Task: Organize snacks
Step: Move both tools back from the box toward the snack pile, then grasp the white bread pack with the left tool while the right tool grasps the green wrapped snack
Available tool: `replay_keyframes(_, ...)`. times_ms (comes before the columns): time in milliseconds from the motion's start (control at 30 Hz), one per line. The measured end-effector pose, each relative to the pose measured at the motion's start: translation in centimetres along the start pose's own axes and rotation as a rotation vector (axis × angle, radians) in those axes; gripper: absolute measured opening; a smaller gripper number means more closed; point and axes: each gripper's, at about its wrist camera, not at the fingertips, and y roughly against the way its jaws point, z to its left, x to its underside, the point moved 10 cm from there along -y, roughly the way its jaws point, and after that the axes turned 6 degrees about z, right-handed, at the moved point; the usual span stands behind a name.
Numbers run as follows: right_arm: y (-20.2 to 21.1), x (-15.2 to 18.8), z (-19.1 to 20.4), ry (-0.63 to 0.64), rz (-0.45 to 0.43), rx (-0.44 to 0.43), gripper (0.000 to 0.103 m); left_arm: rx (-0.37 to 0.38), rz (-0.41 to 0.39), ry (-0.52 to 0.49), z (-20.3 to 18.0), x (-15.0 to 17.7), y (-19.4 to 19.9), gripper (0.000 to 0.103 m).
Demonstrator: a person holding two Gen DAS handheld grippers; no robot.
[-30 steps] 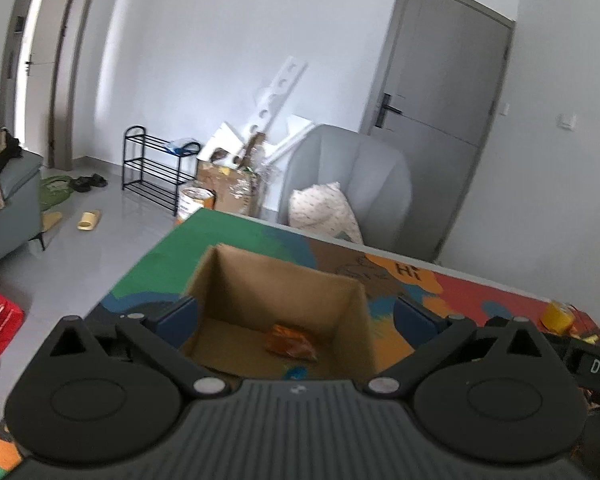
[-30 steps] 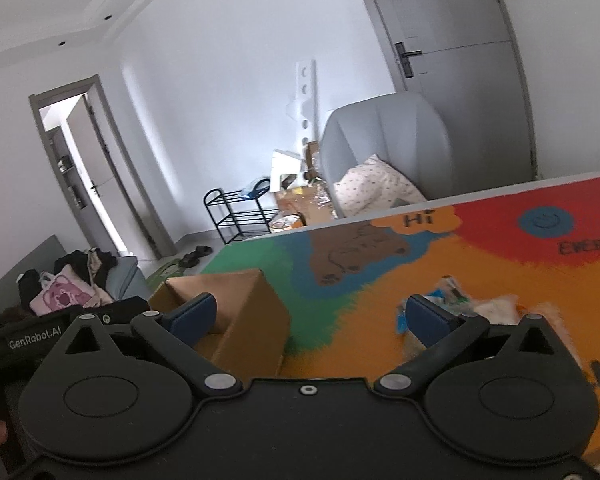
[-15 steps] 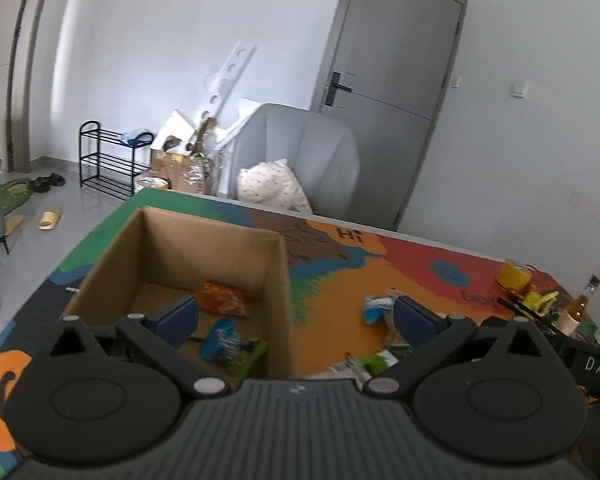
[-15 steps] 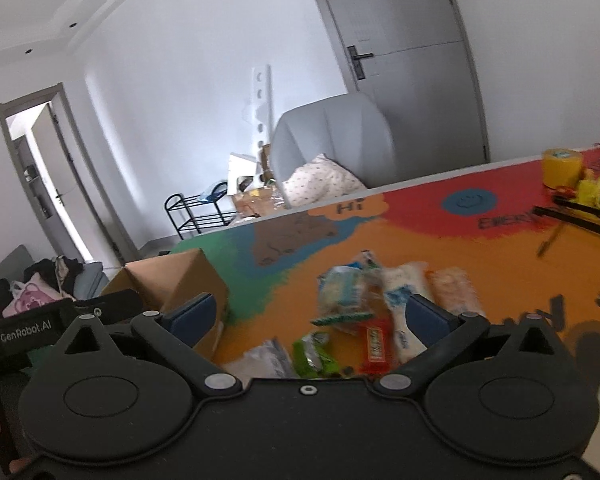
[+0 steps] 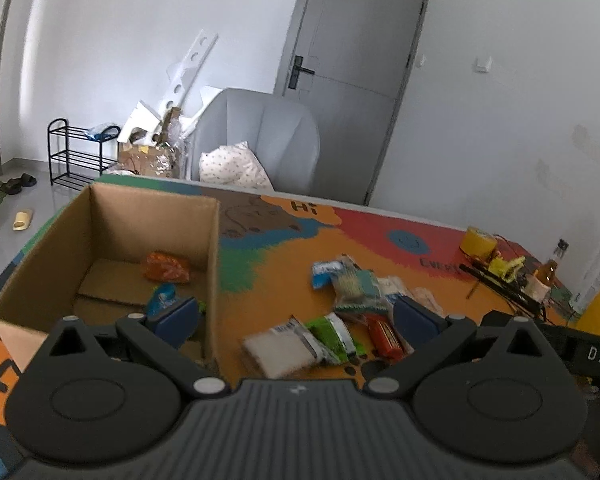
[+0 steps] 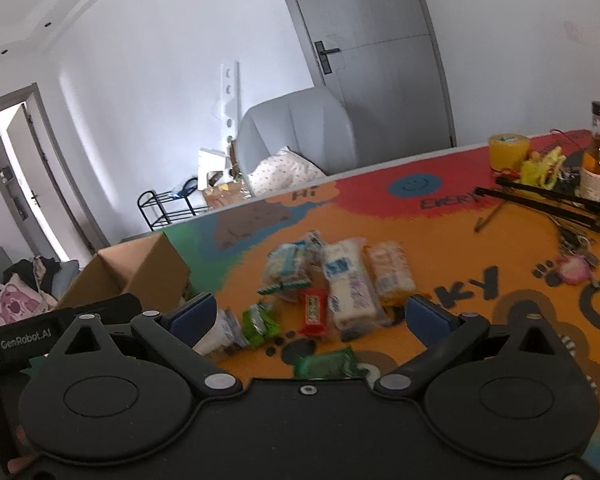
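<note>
An open cardboard box [image 5: 212, 240] stands at the left of the colourful table mat; an orange packet [image 5: 167, 267] and a blue packet [image 5: 162, 298] lie inside it. Right of the box lies a loose pile of snacks: a white pack [image 5: 278, 350], a green packet [image 5: 332, 336], a red bar [image 5: 385, 338]. My left gripper [image 5: 295, 318] hangs open above the box's right wall, holding nothing. In the right wrist view the box [image 6: 148, 270] sits at left and the pile, with a red bar [image 6: 315, 310] and a white pack [image 6: 350, 288], lies between the spread fingers of my open right gripper [image 6: 310, 316].
At the table's right end stand a yellow tape roll [image 6: 508, 150], a bottle [image 6: 598, 160], black rods [image 6: 548, 200] and a keychain [image 6: 572, 268]. A grey armchair [image 5: 260, 140] is behind the table. A second green packet [image 6: 328, 362] lies close under the right gripper.
Both grippers have swung right, from over the box toward the snack pile, which has come into full view. Both stayed open and empty.
</note>
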Motion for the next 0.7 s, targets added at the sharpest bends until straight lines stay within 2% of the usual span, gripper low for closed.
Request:
replay_keyframes(267, 0.0, 1.2, -0.9, 0.037, 0.048, 0.019, 0.102, 0.022, 0.022, -0.027, -1.4, 1.7, -0.4, 0.103)
replay_keyframes(400, -0.6, 2.0, -1.0, 0.045, 0.074, 0.019, 0.096, 0.037, 0.047, -0.007, -1.6, 2.7, -0.9, 0.103)
replay_keyframes(700, -3.4, 3.8, -1.6, 0.007, 0.127, 0.023, 0.083, 0.051, 0.061, -0.027, -2.6, 4.5, -2.3, 0.100)
